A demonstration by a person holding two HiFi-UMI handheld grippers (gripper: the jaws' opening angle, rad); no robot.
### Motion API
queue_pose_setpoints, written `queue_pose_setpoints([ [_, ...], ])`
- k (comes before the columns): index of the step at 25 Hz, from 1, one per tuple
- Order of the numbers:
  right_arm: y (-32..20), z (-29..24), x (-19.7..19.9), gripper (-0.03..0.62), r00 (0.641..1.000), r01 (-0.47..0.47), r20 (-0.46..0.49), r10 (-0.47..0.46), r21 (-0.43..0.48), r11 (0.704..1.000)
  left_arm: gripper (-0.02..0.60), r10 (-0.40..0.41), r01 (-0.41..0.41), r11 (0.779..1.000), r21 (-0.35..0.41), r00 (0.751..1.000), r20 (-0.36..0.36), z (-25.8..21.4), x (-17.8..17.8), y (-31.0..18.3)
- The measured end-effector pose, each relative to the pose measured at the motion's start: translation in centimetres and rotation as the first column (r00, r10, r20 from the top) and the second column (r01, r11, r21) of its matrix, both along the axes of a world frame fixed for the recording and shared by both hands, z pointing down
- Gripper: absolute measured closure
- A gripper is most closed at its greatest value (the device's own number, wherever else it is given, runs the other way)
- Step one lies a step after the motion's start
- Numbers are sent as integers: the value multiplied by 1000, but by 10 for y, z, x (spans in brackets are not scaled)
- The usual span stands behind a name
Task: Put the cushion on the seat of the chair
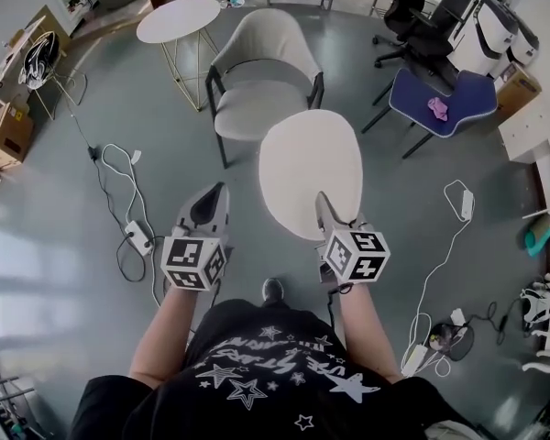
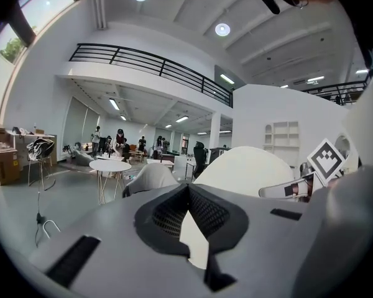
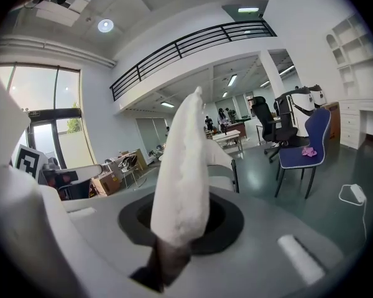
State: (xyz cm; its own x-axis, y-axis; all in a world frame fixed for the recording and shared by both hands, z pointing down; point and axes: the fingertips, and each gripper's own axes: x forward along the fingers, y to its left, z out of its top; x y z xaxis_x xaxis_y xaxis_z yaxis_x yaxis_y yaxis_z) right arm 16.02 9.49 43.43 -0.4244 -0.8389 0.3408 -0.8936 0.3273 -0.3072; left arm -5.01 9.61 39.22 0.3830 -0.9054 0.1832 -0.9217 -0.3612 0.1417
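A white oval cushion hangs edge-up in front of me, and my right gripper is shut on its near edge. In the right gripper view the cushion rises straight out of the jaws of that gripper. The pale grey armchair stands just beyond the cushion with its seat bare. My left gripper floats left of the cushion, apart from it. Its jaws meet at the tips with nothing between them. The left gripper view shows the cushion and the chair ahead.
A round white table stands left of the armchair. A blue chair with a pink thing and a black office chair are at the right. Cables and a power strip lie on the floor at my left, another cable at my right.
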Motion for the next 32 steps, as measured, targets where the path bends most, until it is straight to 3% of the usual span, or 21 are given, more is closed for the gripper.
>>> queue_pose_setpoints([
  [4,-22,5,7,530,1000,12,13,-11,-12,1000,574,-33,33,999,11,999,-7,-5,4,-19],
  [12,-61,18,-11,530,999,13,31,-11,-50,999,574,-25,25,1000,-17,1000,13,6,-14,-58],
  [23,-167,22,-32,530,997,-77,-18,76,-62,995,574,52,-53,997,-51,998,-16,29,-46,-182],
  [32,-244,25,-71,530,992,-122,-24,120,-111,986,574,97,-98,991,-93,995,-19,39,-83,-269],
])
